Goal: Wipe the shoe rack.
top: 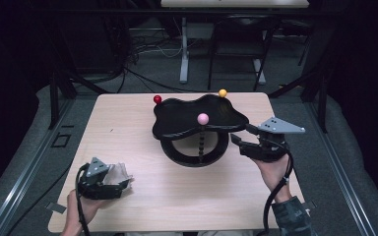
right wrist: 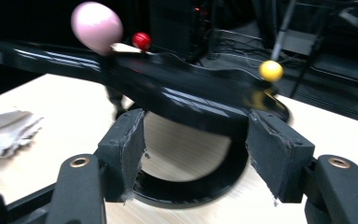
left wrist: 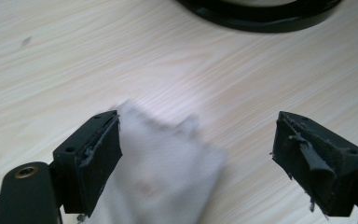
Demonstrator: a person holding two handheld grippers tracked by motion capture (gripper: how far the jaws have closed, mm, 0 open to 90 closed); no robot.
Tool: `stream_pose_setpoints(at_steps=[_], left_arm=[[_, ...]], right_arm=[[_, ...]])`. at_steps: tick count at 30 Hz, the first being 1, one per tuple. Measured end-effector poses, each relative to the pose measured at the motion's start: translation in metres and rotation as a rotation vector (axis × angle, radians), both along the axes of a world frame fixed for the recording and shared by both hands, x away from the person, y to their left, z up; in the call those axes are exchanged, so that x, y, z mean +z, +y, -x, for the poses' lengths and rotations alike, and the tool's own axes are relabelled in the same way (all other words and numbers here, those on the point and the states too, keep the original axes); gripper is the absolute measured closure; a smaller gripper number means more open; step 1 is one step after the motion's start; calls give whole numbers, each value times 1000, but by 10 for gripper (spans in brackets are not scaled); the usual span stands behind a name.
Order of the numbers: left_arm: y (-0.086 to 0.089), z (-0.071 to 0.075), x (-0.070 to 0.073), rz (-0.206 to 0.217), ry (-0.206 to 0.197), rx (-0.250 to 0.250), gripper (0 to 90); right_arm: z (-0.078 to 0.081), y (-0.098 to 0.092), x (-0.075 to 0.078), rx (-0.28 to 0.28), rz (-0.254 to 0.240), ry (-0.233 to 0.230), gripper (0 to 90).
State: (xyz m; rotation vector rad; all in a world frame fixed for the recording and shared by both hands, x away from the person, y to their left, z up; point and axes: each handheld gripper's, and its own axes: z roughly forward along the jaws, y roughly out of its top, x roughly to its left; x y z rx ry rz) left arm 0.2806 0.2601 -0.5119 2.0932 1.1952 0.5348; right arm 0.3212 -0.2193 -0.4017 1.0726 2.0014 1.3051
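A black wavy-edged tray (top: 177,120) stands on a black ring base (top: 177,153) at the middle of the wooden table (top: 128,128). A pink ball (top: 203,118), a red ball (top: 157,99) and a yellow ball (top: 222,93) sit on stems at its rim. My right gripper (top: 241,133) is at the tray's right edge, open; its jaws stand on either side of the rim (right wrist: 182,93) without pressing it. My left gripper (top: 123,184) is open at the table's near left, over a crumpled white cloth (left wrist: 168,172) that lies against one jaw.
A beaded black stem (top: 201,145) runs down from the pink ball through the ring base. Beyond the table's far edge are dark chair legs, a white table leg (top: 184,54) and cables on the floor. The cloth (right wrist: 7,130) lies far to the left of the tray.
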Motion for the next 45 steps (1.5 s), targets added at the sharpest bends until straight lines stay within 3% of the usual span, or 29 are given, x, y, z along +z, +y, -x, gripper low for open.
stream_pose_setpoints(at_steps=[2, 7, 17, 22, 27, 35, 45], left_arm=[[9, 3, -3, -24, 13, 24, 131], [20, 5, -10, -27, 35, 56, 127], [23, -7, -27, -61, 114, 60, 122], [23, -10, -36, -65, 142, 70, 160], [22, -15, -41, -77, 152, 58, 226], [18, -23, -47, -73, 165, 50, 380], [12, -26, -51, -97, 169, 39, 602]], right_arm=[[-2, 8, 5, 8, 9, -12, 344], [-10, 24, 17, 42, 18, -13, 349], [-40, 61, 39, 145, 73, 46, 342], [-54, 80, 39, 180, 102, 79, 375], [-59, 85, 36, 186, 102, 85, 494], [-60, 88, 30, 187, 108, 100, 589], [-59, 89, 29, 187, 110, 95, 601]])
